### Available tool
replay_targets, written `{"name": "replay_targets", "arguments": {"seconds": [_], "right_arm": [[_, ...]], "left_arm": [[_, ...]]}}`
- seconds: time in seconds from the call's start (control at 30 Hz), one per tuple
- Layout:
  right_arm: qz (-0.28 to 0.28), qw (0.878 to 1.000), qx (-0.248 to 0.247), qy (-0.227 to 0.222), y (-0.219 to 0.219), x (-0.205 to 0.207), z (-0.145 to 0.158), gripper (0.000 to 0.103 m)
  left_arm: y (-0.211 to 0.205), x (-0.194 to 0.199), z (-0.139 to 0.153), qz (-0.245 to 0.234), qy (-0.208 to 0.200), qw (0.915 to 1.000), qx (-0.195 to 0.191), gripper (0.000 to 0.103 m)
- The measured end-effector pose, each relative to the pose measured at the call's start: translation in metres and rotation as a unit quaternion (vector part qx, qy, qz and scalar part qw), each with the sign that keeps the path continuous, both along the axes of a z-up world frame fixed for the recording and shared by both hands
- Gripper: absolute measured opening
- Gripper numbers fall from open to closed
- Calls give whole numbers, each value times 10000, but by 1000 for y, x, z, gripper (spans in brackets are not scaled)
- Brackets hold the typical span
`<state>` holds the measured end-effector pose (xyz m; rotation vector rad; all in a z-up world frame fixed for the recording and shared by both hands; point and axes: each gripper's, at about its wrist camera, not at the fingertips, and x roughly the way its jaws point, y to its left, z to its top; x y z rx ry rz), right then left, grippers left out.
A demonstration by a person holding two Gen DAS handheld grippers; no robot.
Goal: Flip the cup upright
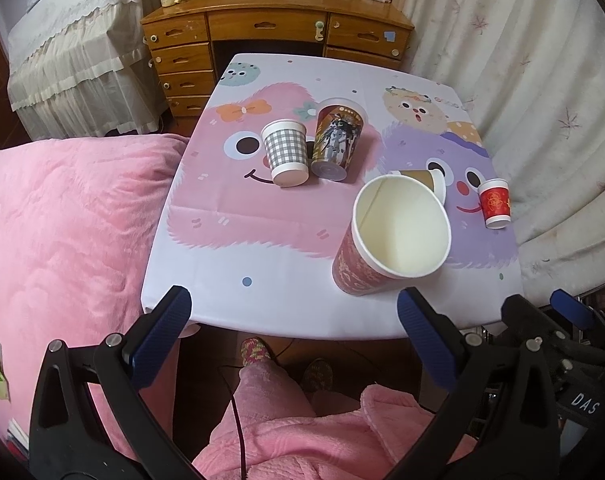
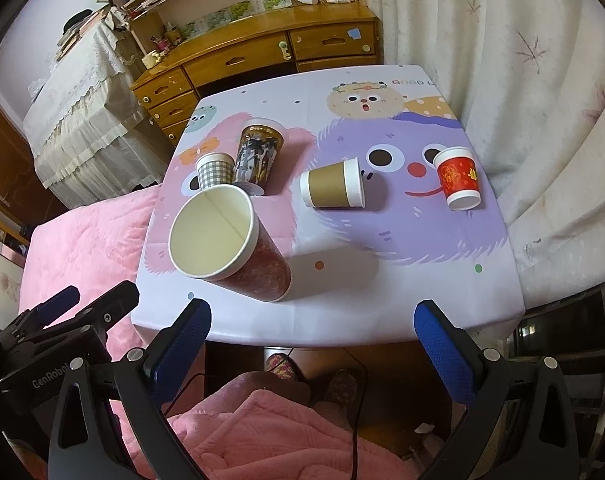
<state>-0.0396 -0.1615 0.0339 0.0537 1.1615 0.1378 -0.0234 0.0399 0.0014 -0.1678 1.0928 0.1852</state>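
Note:
A tall red paper cup (image 1: 386,240) (image 2: 238,240) stands upright near the table's front edge, mouth open to me. A brown cup (image 2: 334,185) (image 1: 426,180) lies on its side mid-table. A grey checked cup (image 1: 285,152) (image 2: 214,170), a printed robot cup (image 1: 337,142) (image 2: 258,154) and a small red cup (image 1: 495,202) (image 2: 460,178) stand upside down. My left gripper (image 1: 294,320) and right gripper (image 2: 312,328) are both open and empty, held before the front edge.
The small table (image 2: 342,312) has a cartoon cloth. A pink quilted bed (image 1: 62,220) lies left, a white curtain (image 2: 542,100) right, a wooden desk (image 1: 270,20) behind. The person's pink robe and slippers (image 1: 258,354) are below.

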Motion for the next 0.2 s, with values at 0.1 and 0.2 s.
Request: {"name": "replay_targets", "arguments": {"seconds": [0.1,0.2], "right_arm": [[-84,10000,25,31,-5,3,2,102],[-220,9998,17,18,-13,6,7,102]], "left_arm": [[3,3,0,43,50,10000,54,102],[7,9,0,125,169,9997,107,102]]}}
